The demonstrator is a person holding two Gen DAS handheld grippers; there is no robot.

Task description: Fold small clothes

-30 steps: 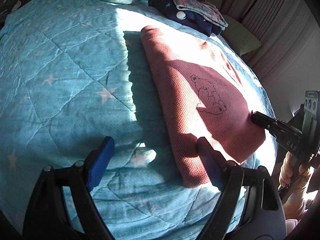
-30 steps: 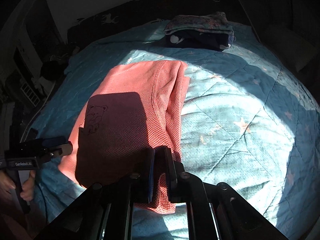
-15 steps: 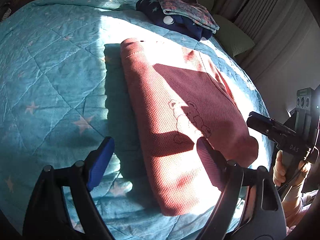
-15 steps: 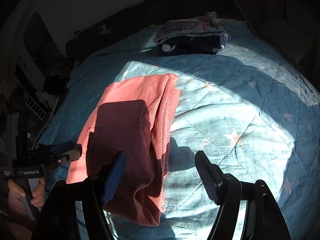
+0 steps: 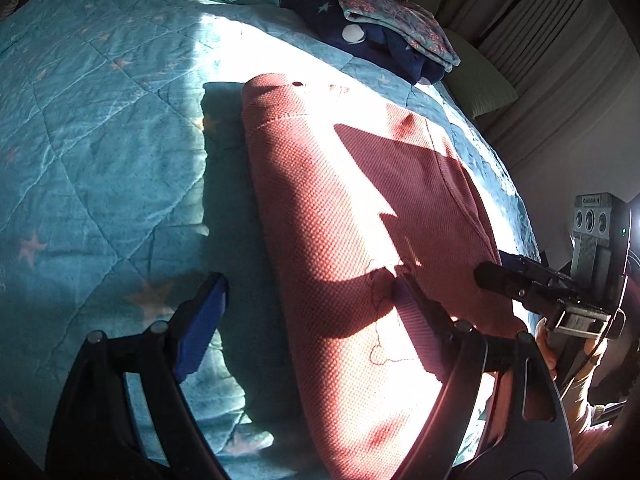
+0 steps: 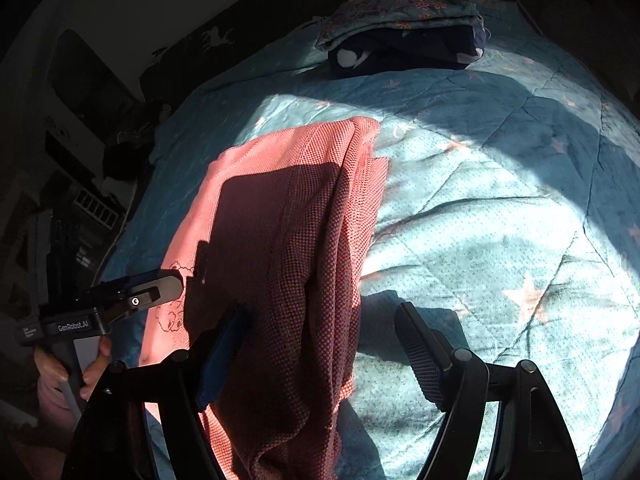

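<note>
A pink knitted garment (image 5: 340,200) with a stitched bear outline lies folded lengthwise on the blue star quilt (image 5: 100,140). My left gripper (image 5: 310,312) hangs open over its near left edge, one finger above the cloth and the other above the quilt. In the right wrist view the garment (image 6: 280,220) shows its stacked folded edge. My right gripper (image 6: 320,344) has its jaws opening; that edge lies between and under them, and the pads do not press it. Each gripper shows in the other's view: right gripper (image 5: 492,276), left gripper (image 6: 160,288).
A stack of folded clothes (image 5: 372,36), floral on dark blue, sits at the quilt's far end, also as the stack (image 6: 404,28). A pale pillow (image 5: 480,88) and curtains (image 5: 560,60) lie beyond the bed. Strong sunlight and hard shadows cross the quilt (image 6: 500,220).
My right gripper opened and let go of the garment's folded edge, which now lies flat. Both grippers moved in over the garment's near end.
</note>
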